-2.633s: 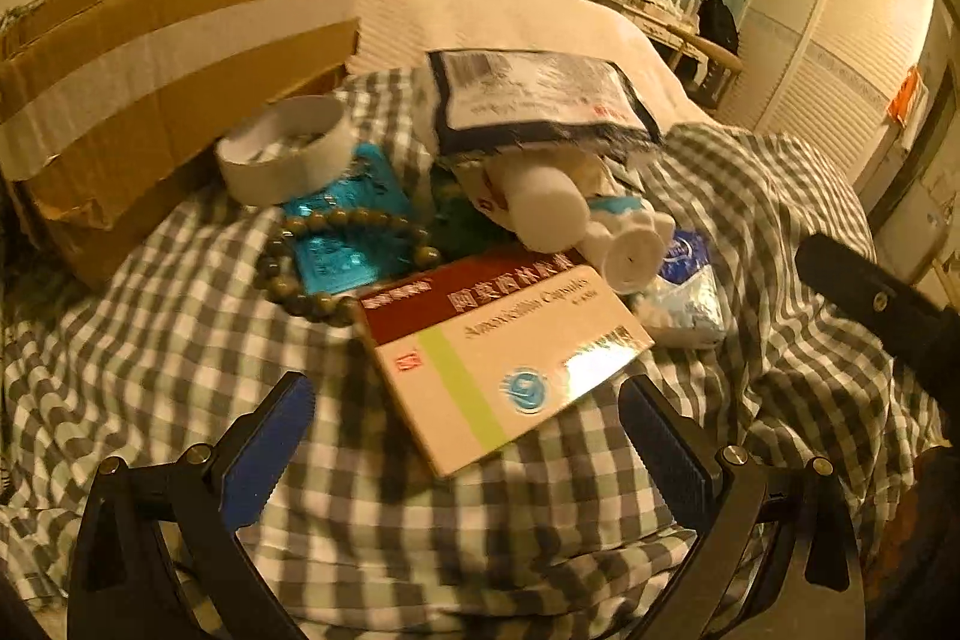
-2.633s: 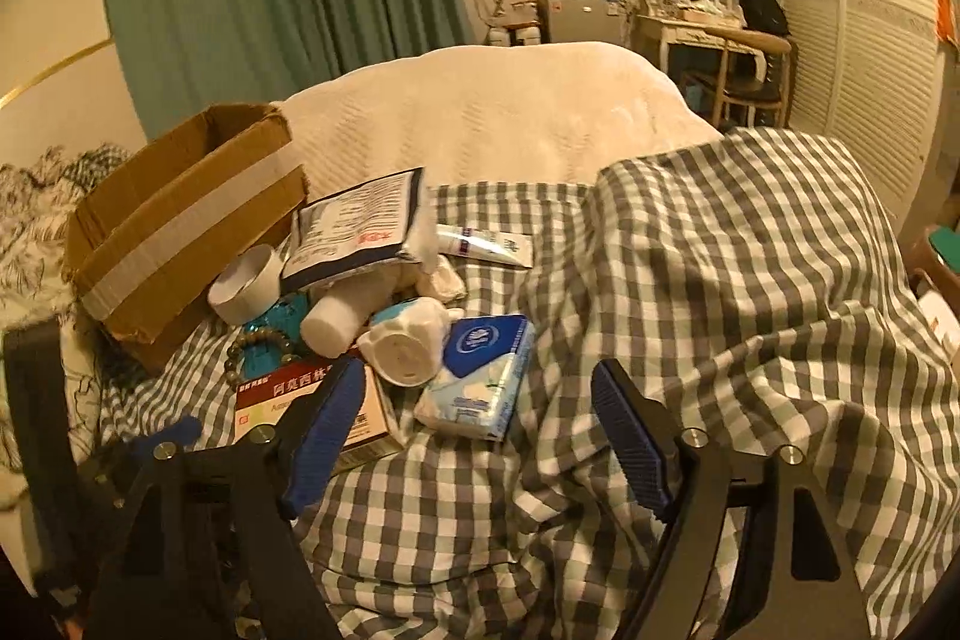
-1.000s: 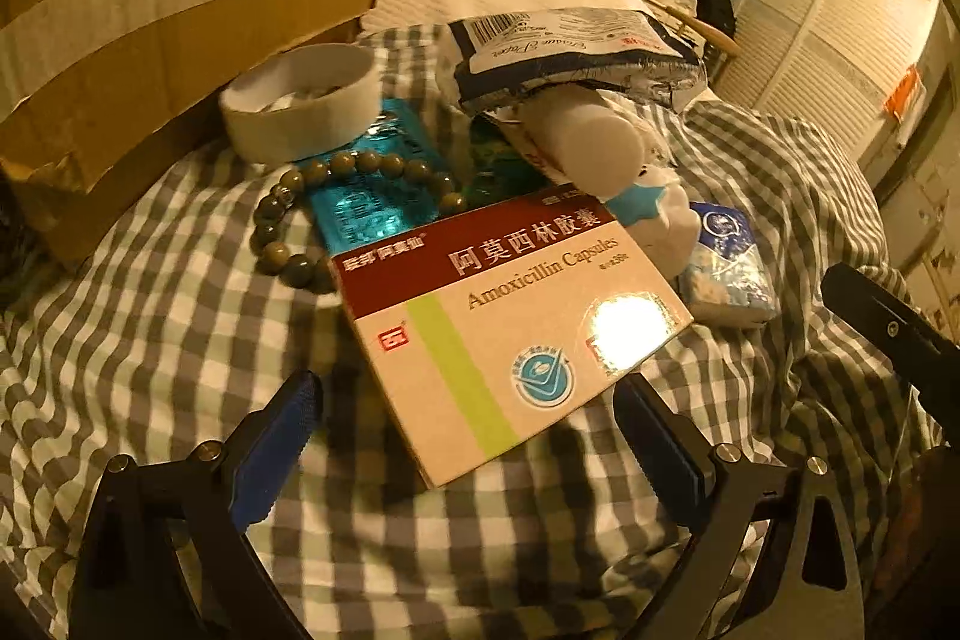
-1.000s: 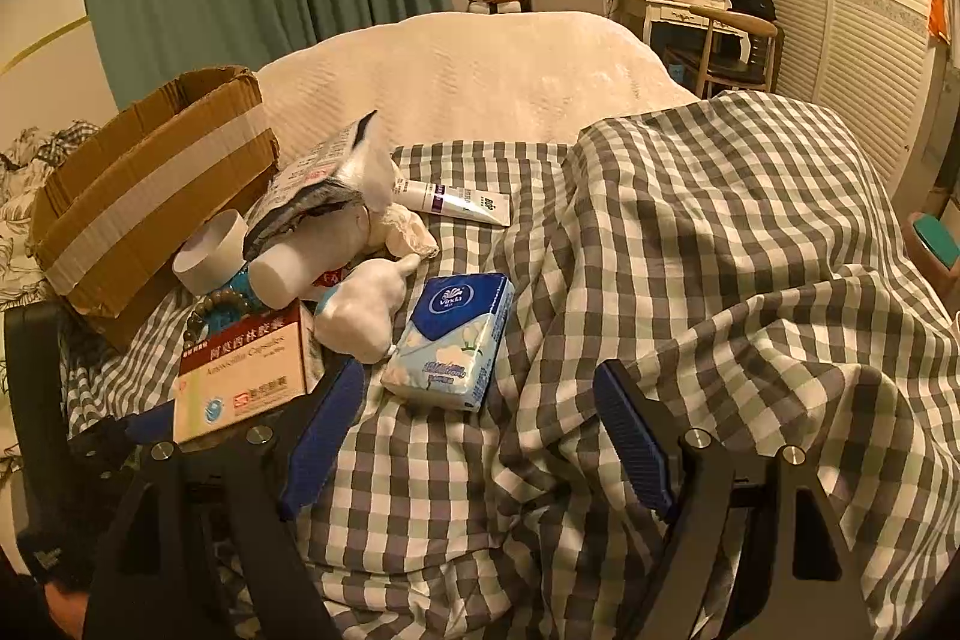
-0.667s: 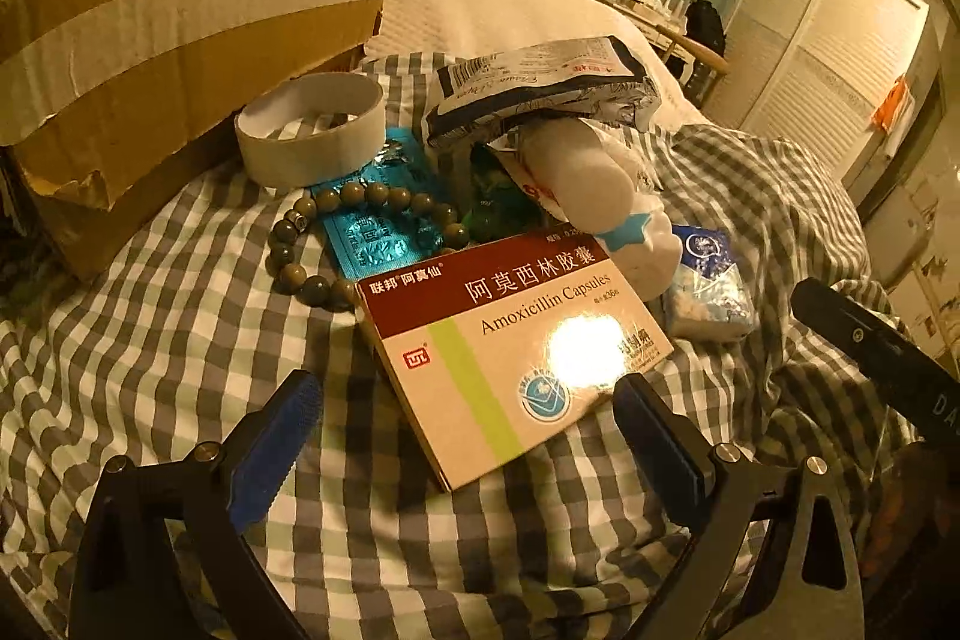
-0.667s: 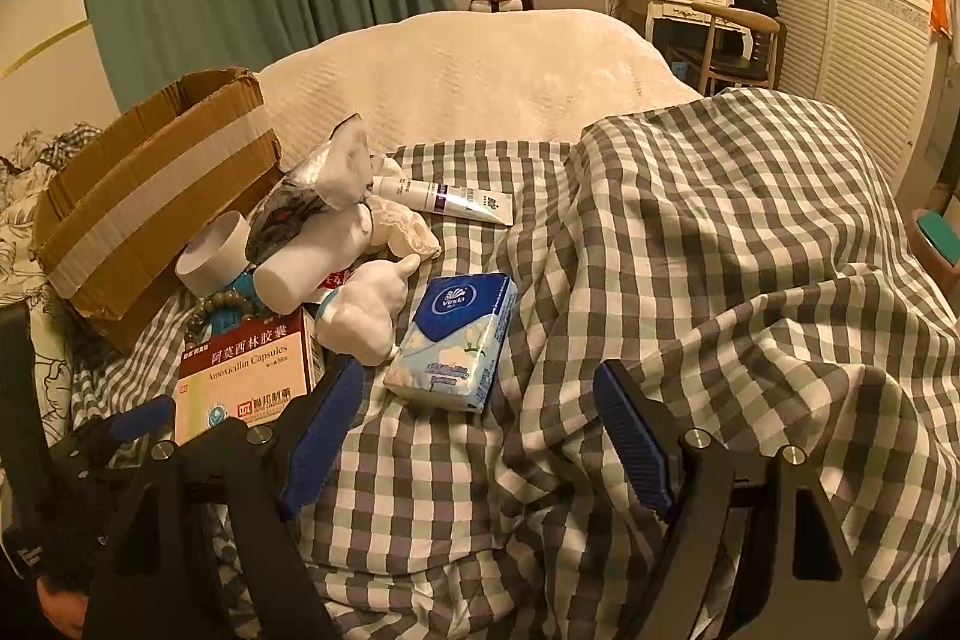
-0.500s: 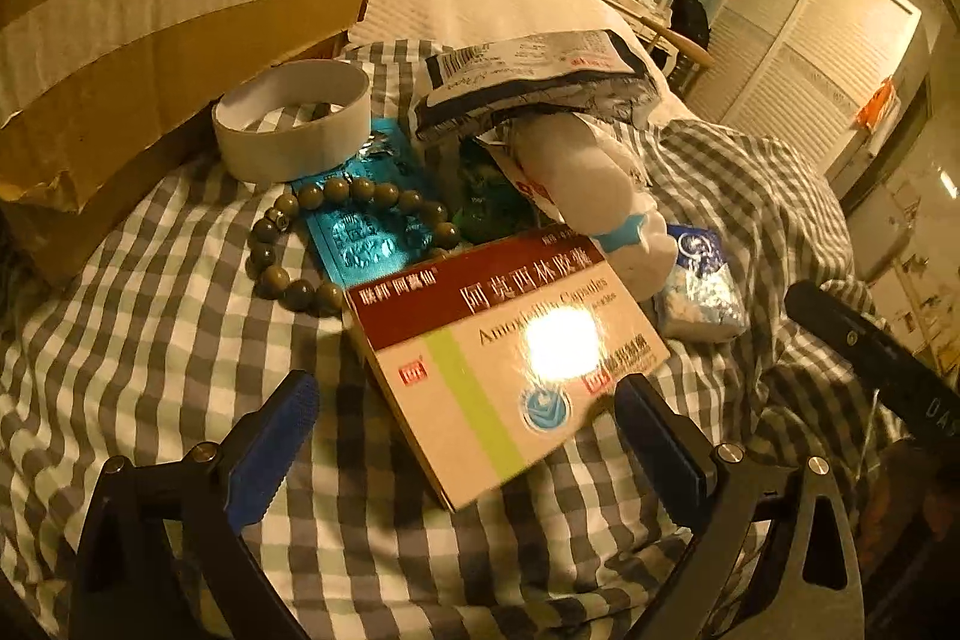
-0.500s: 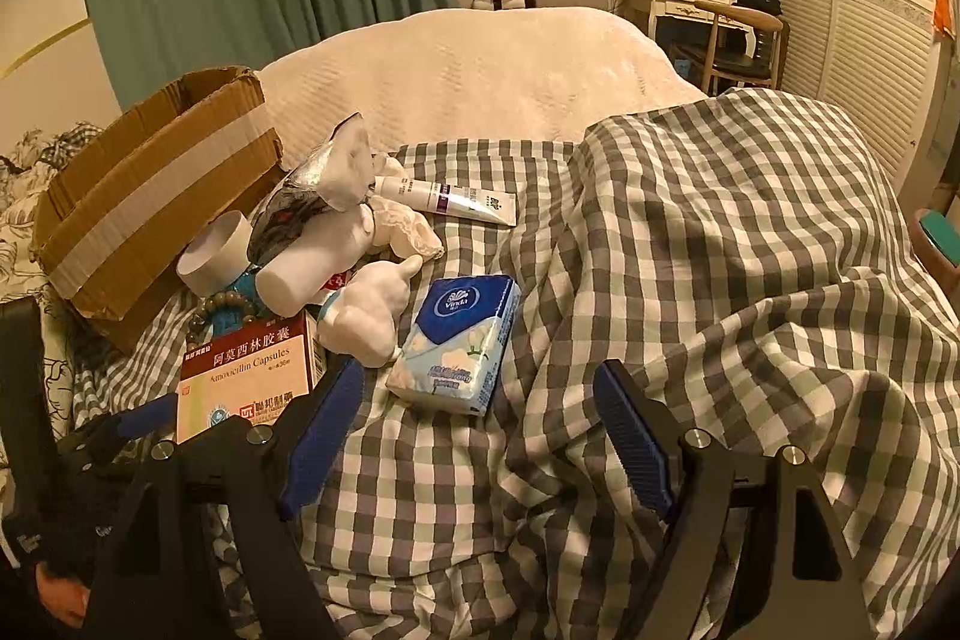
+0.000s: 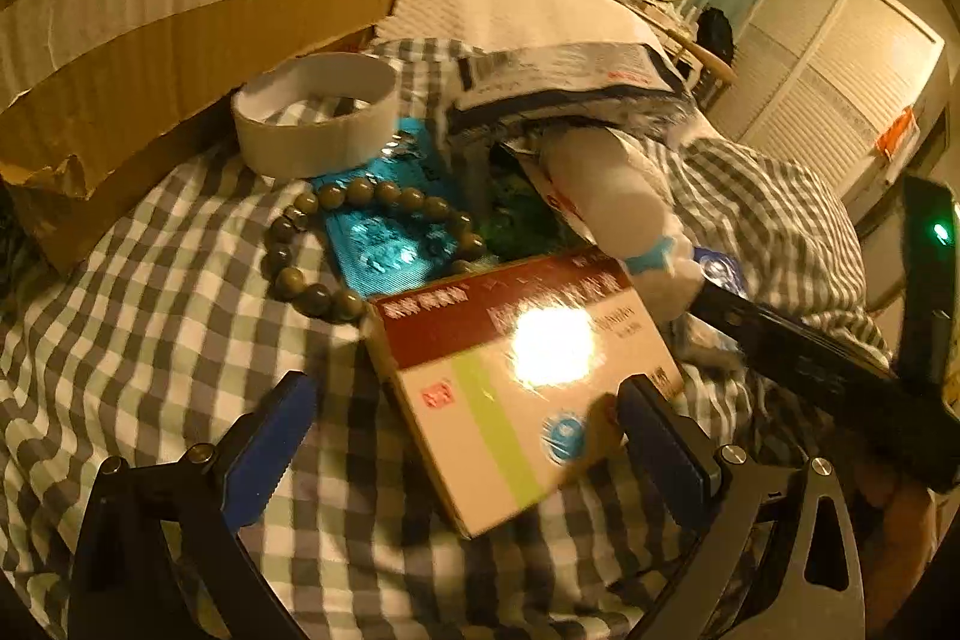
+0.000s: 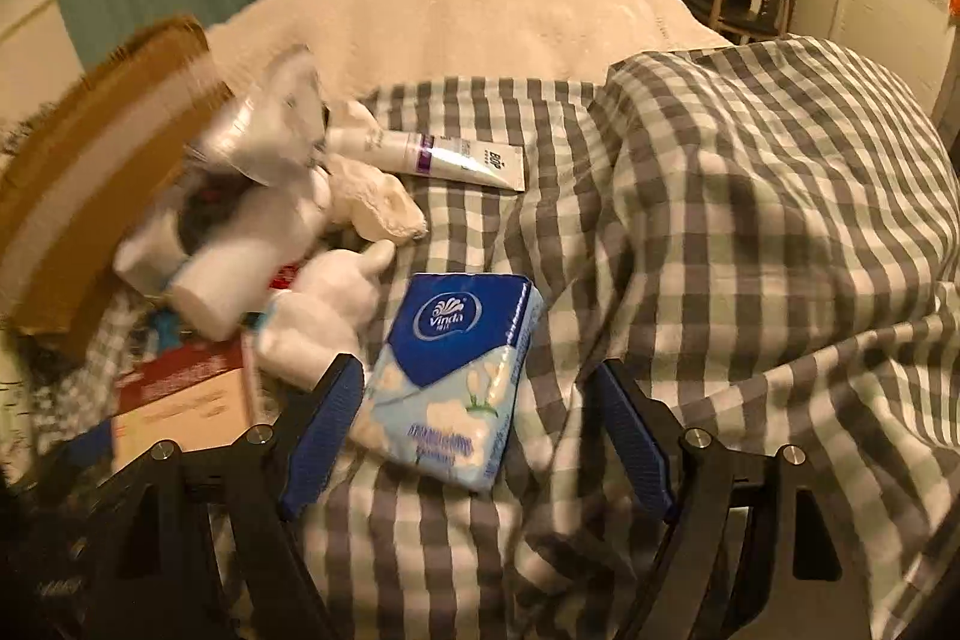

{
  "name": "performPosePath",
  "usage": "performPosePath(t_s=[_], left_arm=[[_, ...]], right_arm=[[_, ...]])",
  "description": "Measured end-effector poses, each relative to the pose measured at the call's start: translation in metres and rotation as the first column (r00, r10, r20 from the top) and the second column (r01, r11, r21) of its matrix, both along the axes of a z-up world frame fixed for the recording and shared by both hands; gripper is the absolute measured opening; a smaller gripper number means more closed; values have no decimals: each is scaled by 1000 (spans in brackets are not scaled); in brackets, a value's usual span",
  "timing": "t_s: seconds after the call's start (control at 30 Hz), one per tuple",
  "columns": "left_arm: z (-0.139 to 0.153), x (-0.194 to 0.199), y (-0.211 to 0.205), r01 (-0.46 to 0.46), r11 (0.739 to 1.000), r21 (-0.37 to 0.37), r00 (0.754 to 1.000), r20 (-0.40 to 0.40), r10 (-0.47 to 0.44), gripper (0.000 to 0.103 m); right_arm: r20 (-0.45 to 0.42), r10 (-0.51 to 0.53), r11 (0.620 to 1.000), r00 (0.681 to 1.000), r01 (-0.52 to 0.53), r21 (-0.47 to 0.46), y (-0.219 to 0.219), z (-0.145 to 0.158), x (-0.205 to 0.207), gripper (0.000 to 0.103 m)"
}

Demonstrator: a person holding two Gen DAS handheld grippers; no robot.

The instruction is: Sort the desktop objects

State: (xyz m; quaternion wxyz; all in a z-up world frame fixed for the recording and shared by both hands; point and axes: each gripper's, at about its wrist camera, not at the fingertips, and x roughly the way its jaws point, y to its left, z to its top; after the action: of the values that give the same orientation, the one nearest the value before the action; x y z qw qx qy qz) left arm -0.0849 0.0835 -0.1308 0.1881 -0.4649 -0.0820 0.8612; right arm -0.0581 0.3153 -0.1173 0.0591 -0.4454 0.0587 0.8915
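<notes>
On the checked cloth, the left gripper (image 9: pixel 462 430) gapes wide around the near end of the amoxicillin box (image 9: pixel 516 376), while the right gripper (image 10: pixel 480 424) gapes wide around the Vinda tissue pack (image 10: pixel 450 376)

Both wrist views low, close over bed; share medicine box (image 9: pixel 516 376).

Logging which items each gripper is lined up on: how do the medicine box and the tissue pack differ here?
The medicine box is a rigid carton, maroon and cream with a green stripe; the tissue pack is a soft blue wrapper printed with flowers. The box sits between the open left gripper fingers, the pack between the open right gripper fingers. Both lie flat on the checked cloth, ungrasped.
</notes>
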Motion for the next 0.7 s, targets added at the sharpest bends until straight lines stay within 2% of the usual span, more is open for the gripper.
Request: performPosePath(t_s=[0.07, 0.23, 0.33, 0.47, 0.6, 0.7], left_arm=[[1, 4, 3, 9, 1000, -8, 1000, -3, -9, 103], [7, 12, 11, 24, 1000, -17, 1000, 2, -24, 103], [13, 18, 17, 46, 997, -54, 999, -16, -47, 103], [21, 18, 19, 78, 983, -165, 992, -83, -92, 103], [23, 13, 21, 194, 941, -278, 966, -112, -232, 103], [20, 12, 25, 250, 912, -325, 944, -126, -304, 103]], right_arm=[[0, 7, 999, 1000, -7, 39, -6, -3, -3, 79], [30, 60, 993, 998, -63, 104, -15, -5, 0, 54], [11, 62, 994, 998, -63, 94, -11, 0, 9, 50], [-39, 59, 996, 998, -56, 76, -8, 16, 26, 49], [-74, 67, 998, 995, -67, 7, 0, 33, 42, 49], [-54, 85, 996, 995, -87, -27, -3, 34, 47, 49]])
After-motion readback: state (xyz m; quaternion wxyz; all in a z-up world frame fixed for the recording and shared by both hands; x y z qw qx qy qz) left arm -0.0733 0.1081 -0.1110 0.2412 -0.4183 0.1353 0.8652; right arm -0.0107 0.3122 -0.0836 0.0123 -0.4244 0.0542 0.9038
